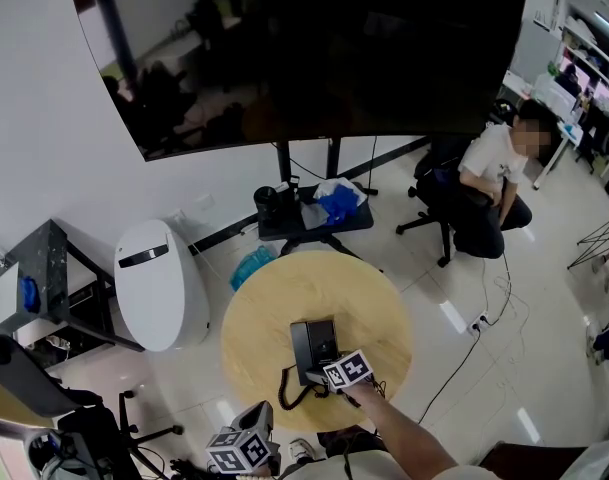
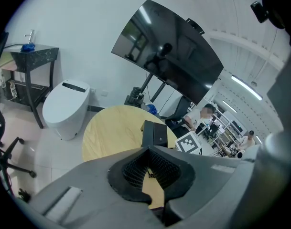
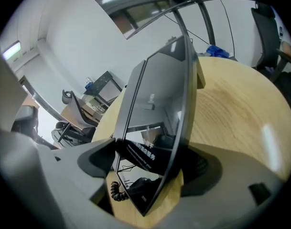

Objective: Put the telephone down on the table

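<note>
Black telephone [image 1: 314,346] sits on round wooden table [image 1: 284,288], close to person's edge, coiled cord [image 1: 289,390] looping at its left. Right gripper [image 1: 329,376] at telephone's near end, jaws spread wide either side of it. Left gripper [image 2: 147,151] just off table's near edge, jaws together, empty.

Left tongs [image 2: 150,175], right tongs [image 3: 152,163]: grey plastic shells, black ribbed pads [image 2: 128,168]. Cube [image 1: 347,370] with black-and-white square markers on each. Pale top [image 1: 369,468] worn.
</note>
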Demonstrator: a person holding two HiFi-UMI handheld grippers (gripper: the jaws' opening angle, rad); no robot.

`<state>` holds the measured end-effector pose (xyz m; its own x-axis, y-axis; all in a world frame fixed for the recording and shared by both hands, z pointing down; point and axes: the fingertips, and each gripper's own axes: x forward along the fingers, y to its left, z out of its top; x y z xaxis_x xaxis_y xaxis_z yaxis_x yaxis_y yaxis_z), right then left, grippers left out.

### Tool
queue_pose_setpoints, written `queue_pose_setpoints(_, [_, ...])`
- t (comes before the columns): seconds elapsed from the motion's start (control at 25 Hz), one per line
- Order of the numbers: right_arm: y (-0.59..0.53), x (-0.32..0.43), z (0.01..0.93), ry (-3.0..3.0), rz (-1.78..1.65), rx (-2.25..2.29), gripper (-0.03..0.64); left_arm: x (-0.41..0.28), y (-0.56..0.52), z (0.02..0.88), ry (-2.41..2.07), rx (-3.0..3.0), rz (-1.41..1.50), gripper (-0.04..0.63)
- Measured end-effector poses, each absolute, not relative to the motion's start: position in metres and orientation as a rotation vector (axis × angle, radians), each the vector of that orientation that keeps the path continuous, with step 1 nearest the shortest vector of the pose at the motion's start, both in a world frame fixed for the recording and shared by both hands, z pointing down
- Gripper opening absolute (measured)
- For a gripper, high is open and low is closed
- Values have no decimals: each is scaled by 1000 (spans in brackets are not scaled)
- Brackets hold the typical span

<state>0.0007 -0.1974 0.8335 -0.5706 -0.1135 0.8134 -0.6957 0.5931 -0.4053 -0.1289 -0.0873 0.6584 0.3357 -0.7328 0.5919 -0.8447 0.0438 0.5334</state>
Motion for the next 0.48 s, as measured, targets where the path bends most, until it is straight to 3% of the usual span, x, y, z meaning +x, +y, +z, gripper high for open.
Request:
queue_pose_setpoints(0.16, [-201,8,835,-2042,919,677,456,-129,-88,659,-1422,1709,157,-14])
queue_pose_setpoints(0.48, [-201,10,835,-2071,905,714,459,-125,-87,660,-1411,1714,171,-14])
